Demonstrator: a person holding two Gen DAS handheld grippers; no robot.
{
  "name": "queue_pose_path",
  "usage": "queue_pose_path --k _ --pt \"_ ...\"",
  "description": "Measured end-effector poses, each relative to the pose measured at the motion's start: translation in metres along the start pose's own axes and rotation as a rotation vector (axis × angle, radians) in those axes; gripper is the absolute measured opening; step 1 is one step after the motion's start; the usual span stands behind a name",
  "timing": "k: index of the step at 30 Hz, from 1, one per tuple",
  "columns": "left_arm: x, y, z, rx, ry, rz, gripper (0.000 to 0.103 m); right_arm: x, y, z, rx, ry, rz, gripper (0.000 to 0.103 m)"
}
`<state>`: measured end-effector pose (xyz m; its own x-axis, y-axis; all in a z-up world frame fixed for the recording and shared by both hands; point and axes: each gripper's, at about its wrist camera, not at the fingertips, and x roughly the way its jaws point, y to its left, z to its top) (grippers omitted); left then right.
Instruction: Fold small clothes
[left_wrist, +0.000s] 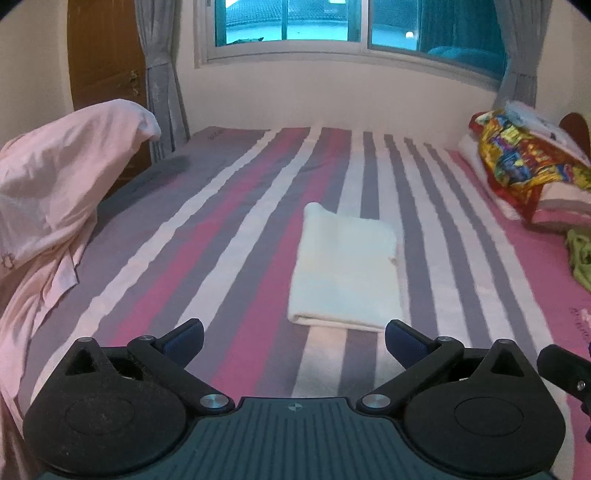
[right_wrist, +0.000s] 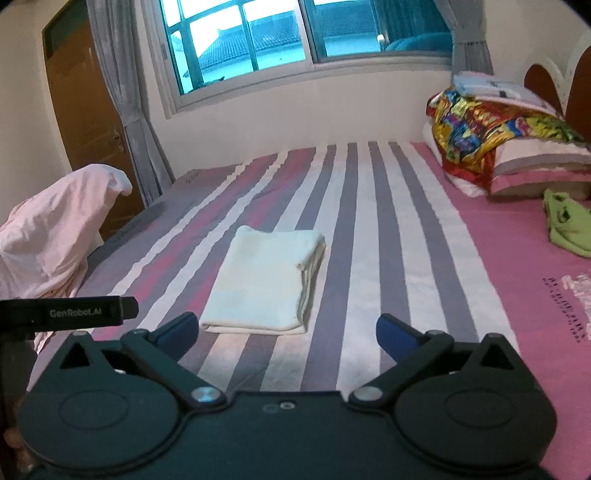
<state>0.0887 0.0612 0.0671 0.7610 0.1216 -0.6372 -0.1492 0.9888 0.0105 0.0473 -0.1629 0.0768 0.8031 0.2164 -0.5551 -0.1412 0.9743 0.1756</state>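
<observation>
A small white cloth (left_wrist: 345, 267) lies folded into a neat rectangle on the striped bed sheet (left_wrist: 221, 236). It also shows in the right wrist view (right_wrist: 267, 282). My left gripper (left_wrist: 293, 341) is open and empty, hovering just short of the cloth's near edge. My right gripper (right_wrist: 286, 334) is open and empty, just short of the cloth and slightly to its right. A green garment (right_wrist: 569, 225) lies crumpled at the far right of the bed, and its edge shows in the left wrist view (left_wrist: 580, 256).
A pink sheet (left_wrist: 48, 206) is draped over something at the bed's left edge. A colourful blanket and pillows (right_wrist: 498, 147) are piled at the right by the headboard. A wall with a window (left_wrist: 332, 22) and a wooden door (left_wrist: 107, 55) lie beyond.
</observation>
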Motion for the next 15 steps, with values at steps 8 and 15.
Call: queue_pose_path --k 8,15 --pt "-0.031 -0.004 -0.019 0.003 -0.025 -0.004 0.103 -0.037 0.003 -0.008 0.01 -0.042 -0.034 0.102" --pt "-0.049 -0.004 -0.029 -0.007 -0.052 0.058 0.103 -0.05 0.005 -0.01 0.002 -0.079 -0.065 0.102"
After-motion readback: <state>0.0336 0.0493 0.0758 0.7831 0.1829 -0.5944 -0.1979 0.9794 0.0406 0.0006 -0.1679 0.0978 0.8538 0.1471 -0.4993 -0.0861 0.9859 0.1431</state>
